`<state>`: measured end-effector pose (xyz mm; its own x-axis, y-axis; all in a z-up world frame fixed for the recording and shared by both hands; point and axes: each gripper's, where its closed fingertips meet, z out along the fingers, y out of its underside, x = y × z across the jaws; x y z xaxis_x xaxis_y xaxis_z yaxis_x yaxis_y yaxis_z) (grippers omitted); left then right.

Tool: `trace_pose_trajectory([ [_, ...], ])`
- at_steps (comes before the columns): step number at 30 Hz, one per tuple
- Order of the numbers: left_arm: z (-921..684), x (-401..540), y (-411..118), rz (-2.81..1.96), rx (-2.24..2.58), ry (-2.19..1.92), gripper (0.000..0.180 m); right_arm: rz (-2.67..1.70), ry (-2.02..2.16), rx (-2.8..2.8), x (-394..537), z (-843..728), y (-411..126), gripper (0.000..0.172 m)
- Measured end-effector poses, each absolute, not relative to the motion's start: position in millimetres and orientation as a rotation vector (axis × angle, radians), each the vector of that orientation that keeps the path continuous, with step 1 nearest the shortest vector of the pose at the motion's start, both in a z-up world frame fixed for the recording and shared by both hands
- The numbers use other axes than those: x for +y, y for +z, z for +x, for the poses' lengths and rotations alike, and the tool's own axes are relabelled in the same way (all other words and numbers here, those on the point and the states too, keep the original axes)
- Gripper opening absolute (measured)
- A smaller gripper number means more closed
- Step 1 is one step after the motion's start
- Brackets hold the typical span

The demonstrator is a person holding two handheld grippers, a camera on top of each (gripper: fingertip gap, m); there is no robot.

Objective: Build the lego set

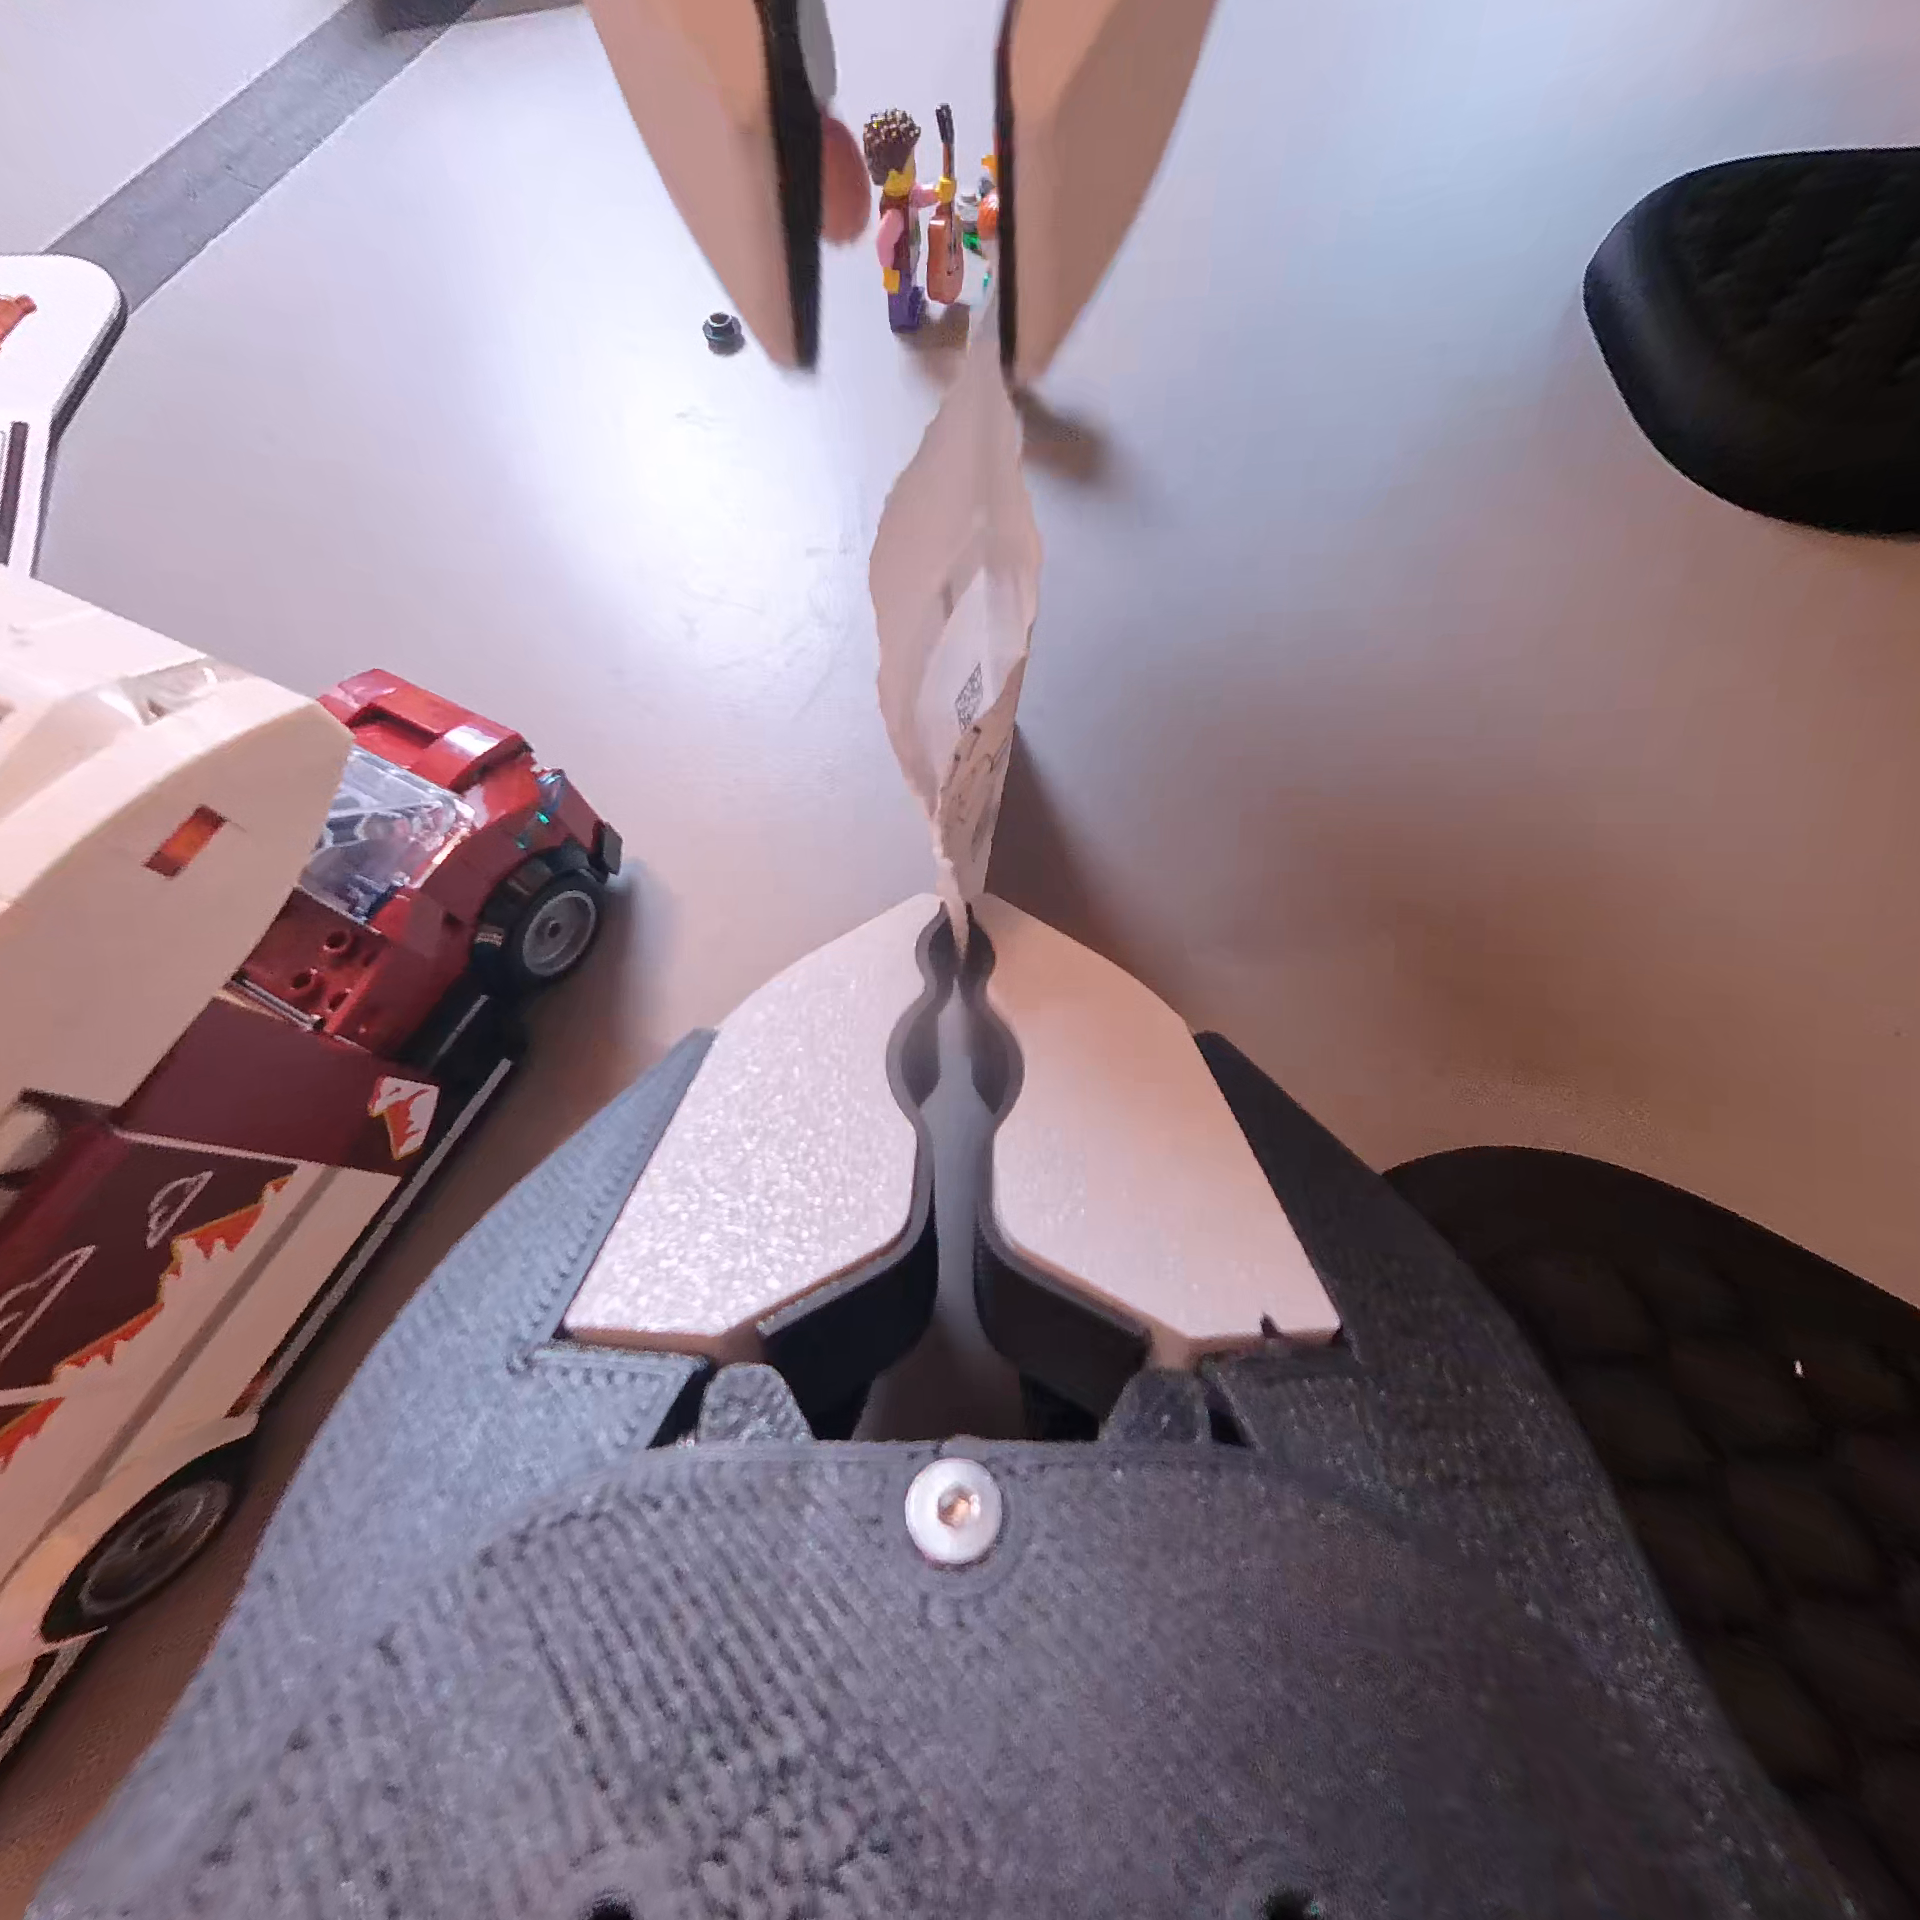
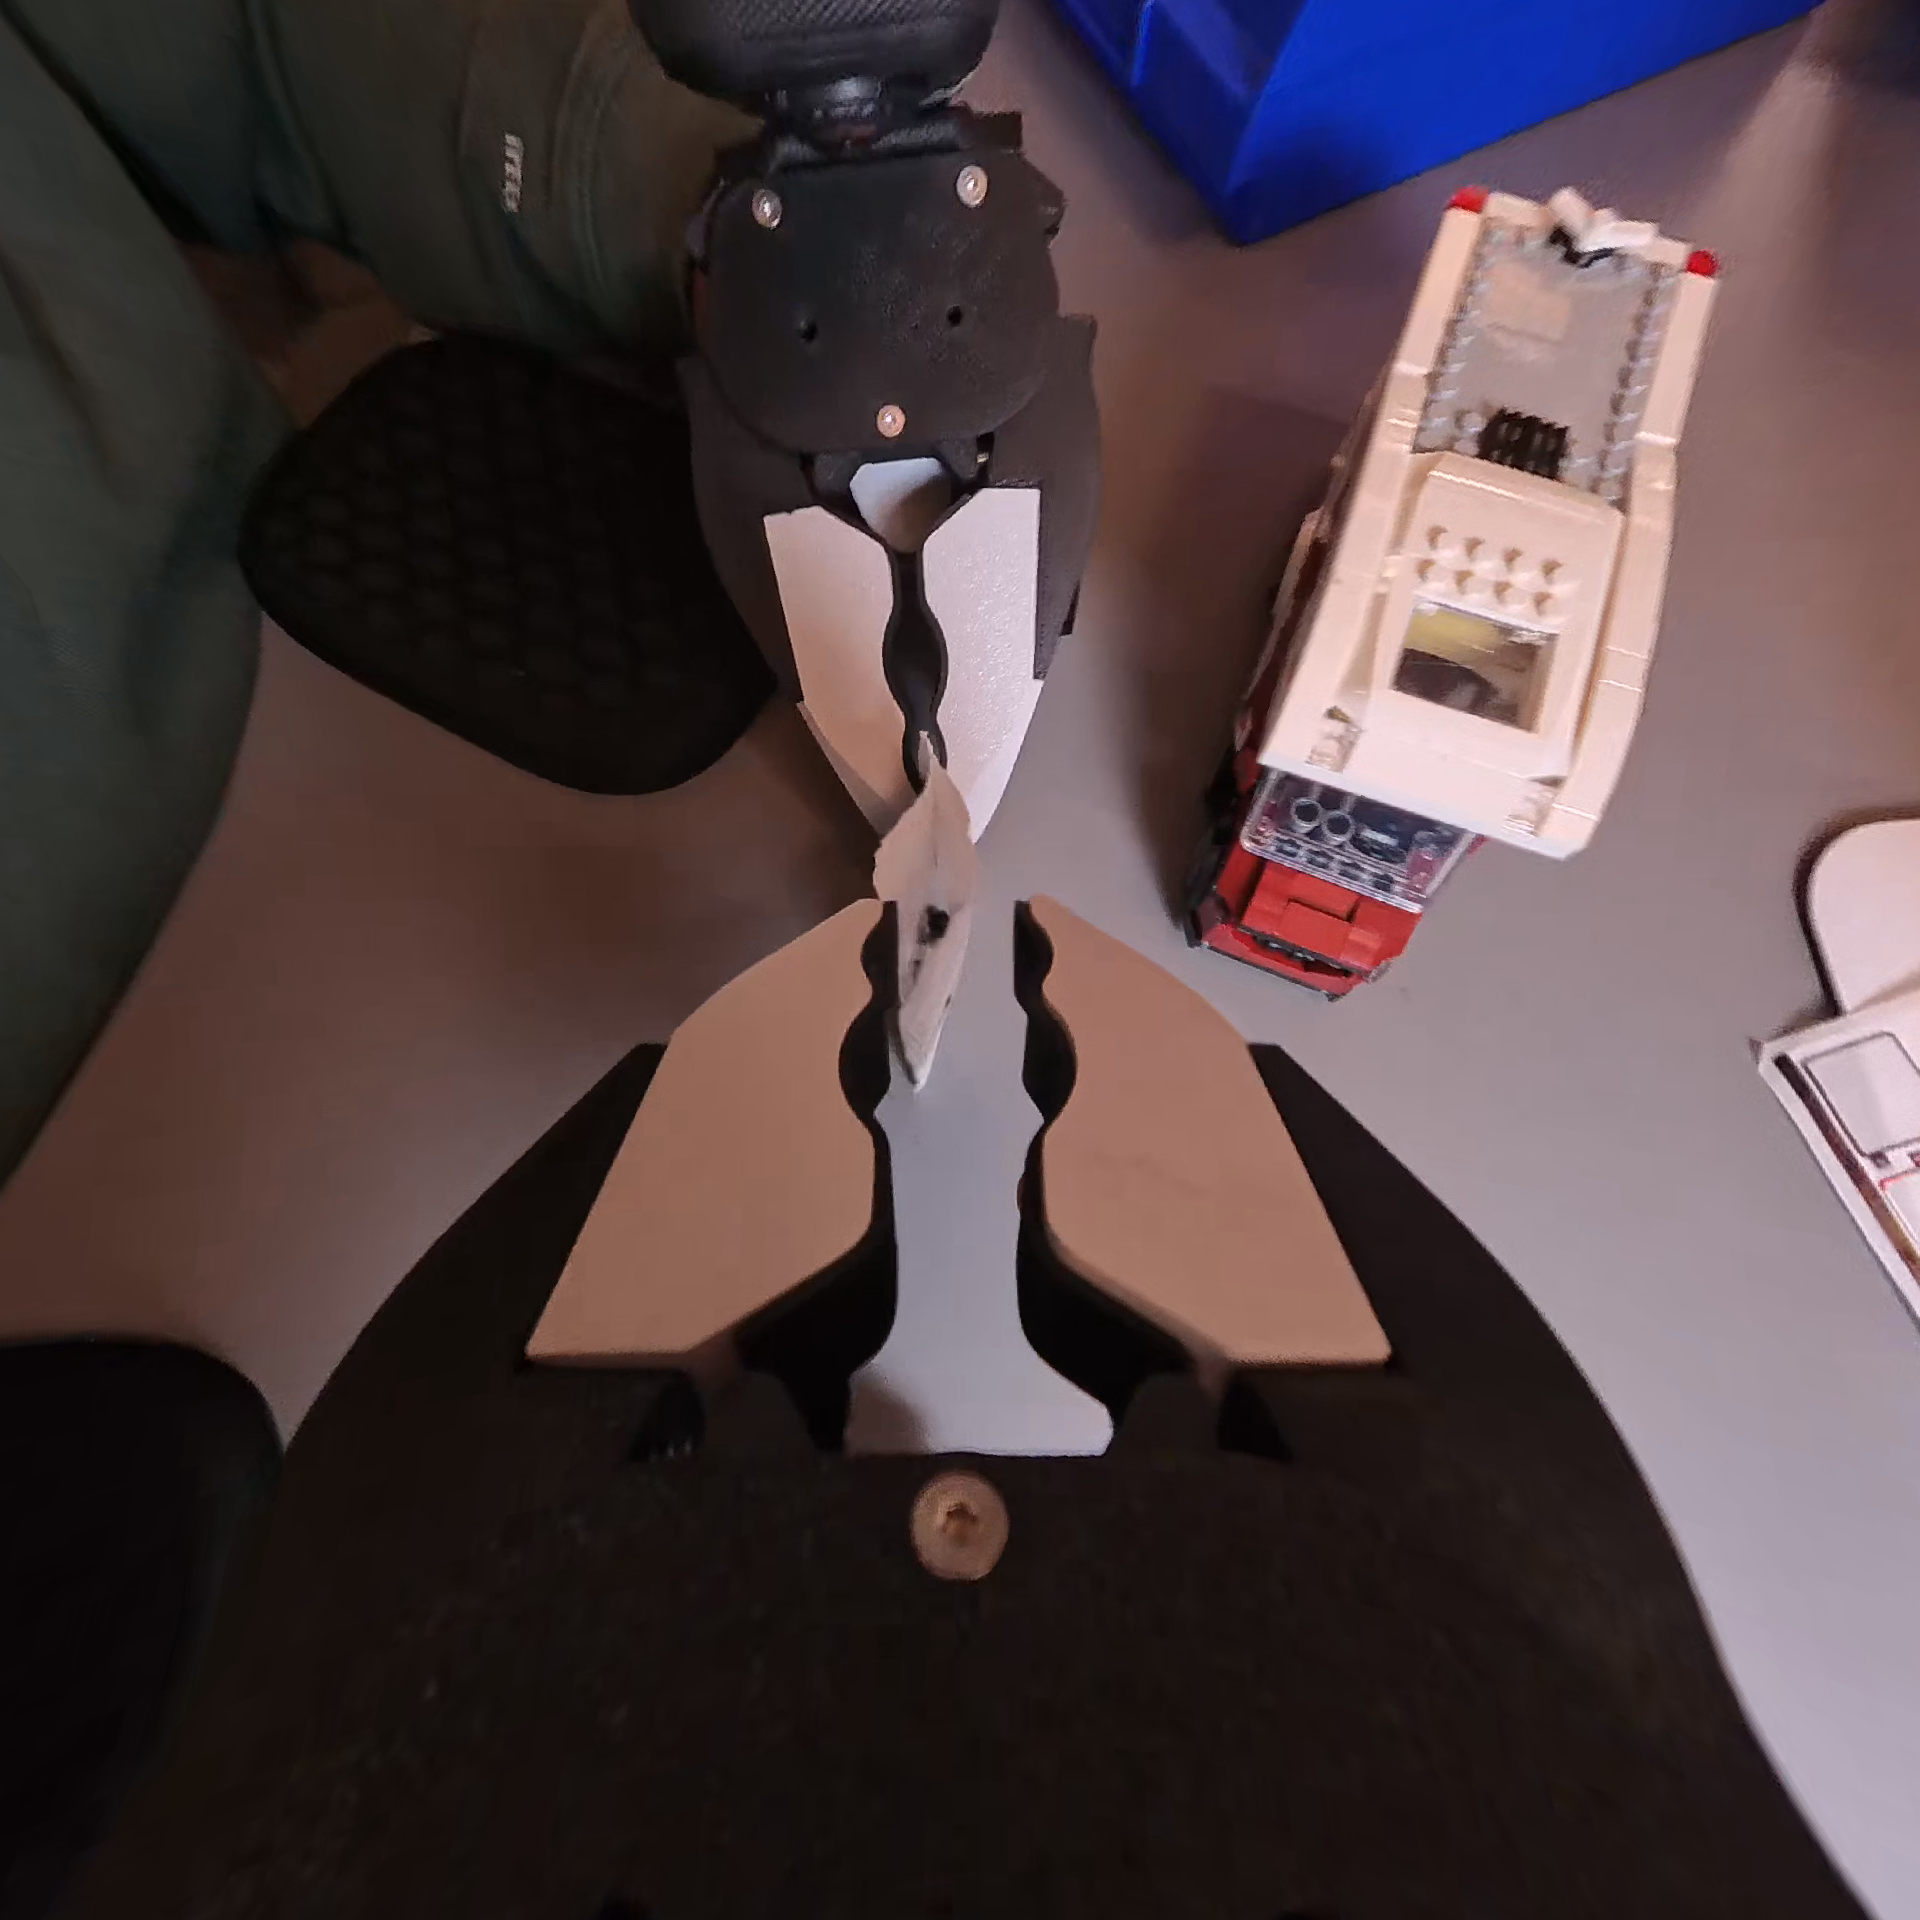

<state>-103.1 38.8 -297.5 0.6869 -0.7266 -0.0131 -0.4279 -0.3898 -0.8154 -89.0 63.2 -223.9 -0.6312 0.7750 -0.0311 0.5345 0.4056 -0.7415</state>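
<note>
A: What sits at the centre?

B: 1 small white paper bag, crumpled, stretched above the table between 2 grippers. The left gripper has its jaws pressed together on the bag's near corner, likely to keep it taut.

A: And the right gripper?

B: Its jaws stand spread around the bag's other end; paper lies against 1 pad, the opposite pad stays clear, so no pinch.

A: Around them?

B: 1 red and white toy truck just beside, 1 toy figure with a guitar farther off, 1 blue box.
</note>
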Motion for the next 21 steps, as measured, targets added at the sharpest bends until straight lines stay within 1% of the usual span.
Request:
trace_pose_trajectory([
  [2,-103,39,-297,-2.039,0.884,-0.440,0.000,-1.206,1.062,-2.276,86,-84,-216,0.020],
  [3,-103,39,-297,-2.039,0.883,-0.441,0.000,-1.265,0.991,-2.249,107,-80,-219,0.020],
  [6,-102,39,-296,-2.037,0.884,-0.440,0.000,-1.463,0.592,-2.226,187,-54,-255,0.019],
  [8,-102,38,-297,-2.038,0.888,-0.439,0.001,-1.604,0.492,-2.252,215,-32,-282,0.018],
  [13,-101,39,-299,-2.042,0.884,-0.445,0.001,-1.695,0.497,-2.294,219,-19,-316,0.018],
  [15,-102,39,-299,-2.044,0.879,-0.450,0.001,-1.695,0.520,-2.298,216,-22,-317,0.010],
  [19,-103,40,-299,-2.046,0.873,-0.448,0.001,-1.685,0.477,-2.354,214,-20,-317,0.009],
  [21,-104,40,-299,-2.048,0.869,-0.447,0.001,-1.630,0.575,-2.329,200,-33,-299,0.009],
])
